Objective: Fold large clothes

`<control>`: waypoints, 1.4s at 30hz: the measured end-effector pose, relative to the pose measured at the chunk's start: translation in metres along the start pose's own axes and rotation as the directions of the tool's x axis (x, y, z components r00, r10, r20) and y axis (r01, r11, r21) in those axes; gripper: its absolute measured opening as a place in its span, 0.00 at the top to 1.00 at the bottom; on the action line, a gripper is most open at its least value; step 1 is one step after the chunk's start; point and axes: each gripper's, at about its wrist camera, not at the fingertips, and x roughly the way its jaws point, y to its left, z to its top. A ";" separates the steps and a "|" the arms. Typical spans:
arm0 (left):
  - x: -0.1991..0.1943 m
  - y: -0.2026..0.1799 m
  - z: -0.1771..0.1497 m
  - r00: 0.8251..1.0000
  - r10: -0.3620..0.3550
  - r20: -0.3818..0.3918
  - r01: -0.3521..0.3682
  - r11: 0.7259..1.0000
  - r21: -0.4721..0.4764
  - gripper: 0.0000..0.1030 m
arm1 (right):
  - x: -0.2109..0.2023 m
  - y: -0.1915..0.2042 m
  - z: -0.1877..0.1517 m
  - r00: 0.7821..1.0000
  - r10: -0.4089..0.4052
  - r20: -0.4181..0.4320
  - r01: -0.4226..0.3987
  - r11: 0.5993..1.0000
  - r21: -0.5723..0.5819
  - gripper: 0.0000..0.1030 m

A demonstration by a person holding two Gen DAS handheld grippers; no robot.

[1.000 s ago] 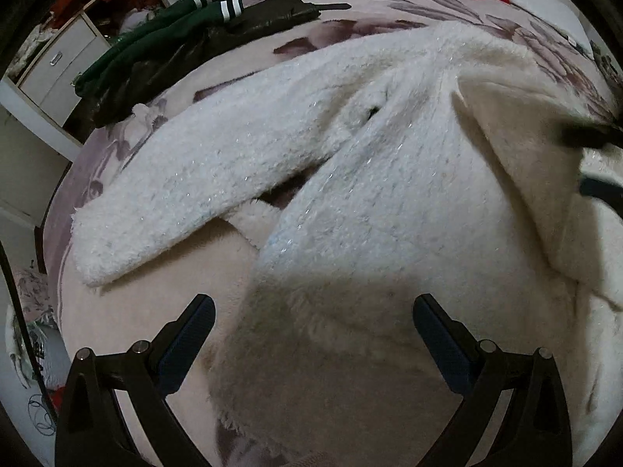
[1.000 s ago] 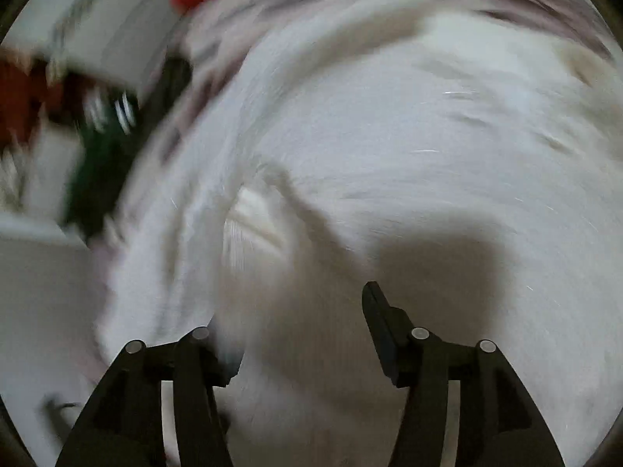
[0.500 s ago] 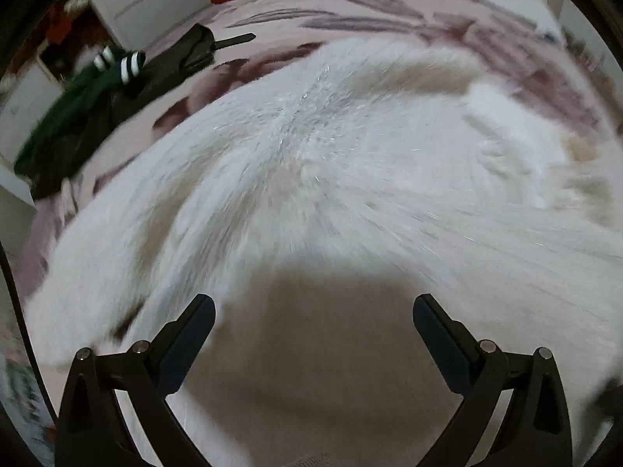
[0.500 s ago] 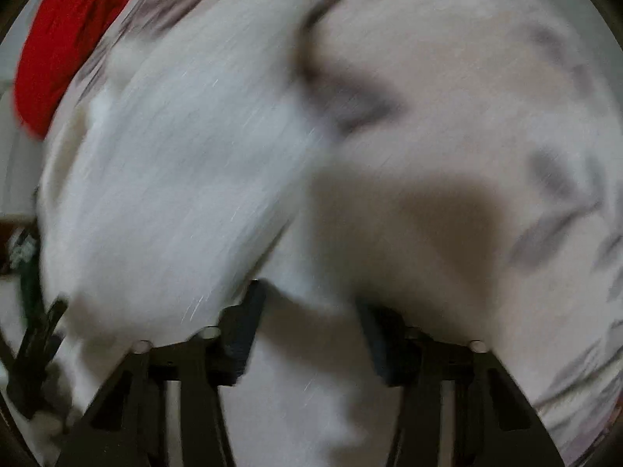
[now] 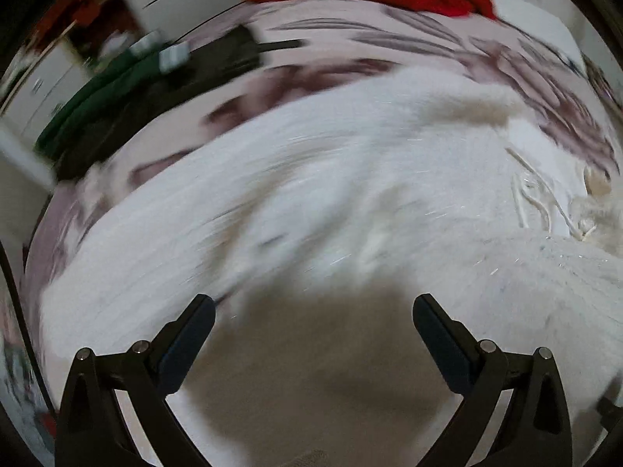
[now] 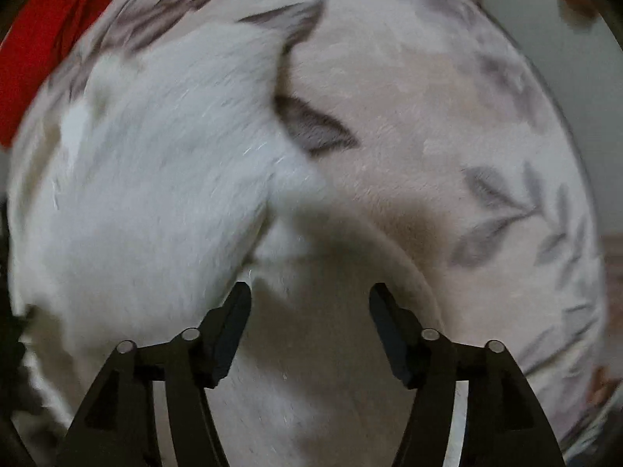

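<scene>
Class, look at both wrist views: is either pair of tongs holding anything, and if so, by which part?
Nothing is held. The left tongs and the right tongs both stand open over the white fluffy garment, with no fabric pinched between their fingers.

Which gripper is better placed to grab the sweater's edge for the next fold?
Probably the right gripper: open, with the white sweater's edge on the bedspread just ahead. The left gripper, also open, faces only the sweater's broad middle.
</scene>
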 end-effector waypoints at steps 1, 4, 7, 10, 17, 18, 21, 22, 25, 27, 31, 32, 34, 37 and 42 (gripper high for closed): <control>-0.007 0.017 -0.007 1.000 0.007 -0.017 -0.008 0.999 -0.034 0.00 | -0.004 0.007 -0.005 1.000 -0.009 0.004 0.010 1.000 -0.017 0.35; -0.017 0.085 -0.027 0.994 -0.006 -0.111 -0.015 0.982 -0.189 0.00 | -0.011 0.034 -0.017 1.000 0.003 0.004 -0.003 0.999 -0.044 0.33; -0.003 0.161 -0.045 0.966 -0.148 -0.212 0.038 0.893 -0.449 0.00 | -0.007 0.069 -0.021 0.998 0.057 -0.037 -0.059 0.997 -0.051 0.33; 0.026 0.233 -0.070 0.935 -0.317 -0.156 0.113 0.685 -0.719 0.00 | -0.012 0.103 -0.031 0.996 0.083 -0.039 -0.086 0.992 -0.091 0.33; 0.076 0.319 -0.084 0.934 -0.351 0.071 0.202 0.354 -0.913 0.83 | -0.014 0.150 -0.054 0.996 0.076 -0.044 -0.081 0.988 -0.130 0.33; 0.078 0.330 -0.081 0.936 -0.335 0.106 0.224 0.337 -0.915 0.88 | -0.014 0.154 -0.058 0.997 0.069 -0.043 -0.074 0.989 -0.130 0.33; 0.072 0.345 -0.061 0.942 -0.298 0.156 0.268 0.385 -0.883 0.89 | -0.019 0.167 -0.069 0.998 0.053 -0.021 -0.055 0.991 -0.122 0.33; 0.072 0.350 -0.053 0.939 -0.295 0.179 0.290 0.391 -0.874 0.89 | -0.021 0.175 -0.070 0.999 0.049 -0.011 -0.050 0.992 -0.120 0.33; 0.078 0.369 -0.026 0.927 -0.299 0.228 0.338 0.402 -0.851 0.89 | -0.025 0.193 -0.075 0.999 0.036 0.004 -0.035 0.994 -0.106 0.33; 0.092 0.378 -0.017 0.915 -0.327 0.235 0.360 0.404 -0.841 0.89 | -0.025 0.206 -0.078 0.999 0.034 0.007 -0.033 0.996 -0.083 0.33; 0.125 0.386 -0.015 0.877 -0.427 0.220 0.400 0.395 -0.827 0.84 | -0.019 0.229 -0.078 1.000 0.020 0.014 -0.019 0.999 -0.043 0.33; 0.128 0.384 -0.015 0.868 -0.441 0.227 0.411 0.386 -0.826 0.80 | -0.018 0.233 -0.077 1.000 0.006 0.021 -0.005 0.999 -0.040 0.33; 0.129 0.383 -0.014 0.840 -0.472 0.269 0.462 0.360 -0.811 0.64 | -0.016 0.245 -0.078 0.999 -0.020 0.036 0.022 0.998 -0.057 0.30; 0.123 0.382 -0.008 0.821 -0.478 0.312 0.503 0.349 -0.790 0.43 | -0.015 0.260 -0.075 0.998 -0.041 0.045 0.045 0.995 -0.094 0.27; 0.085 0.366 0.020 0.899 -0.334 0.284 0.430 0.550 -0.716 0.91 | -0.019 0.280 -0.074 0.986 -0.150 0.077 0.160 0.978 -0.136 0.27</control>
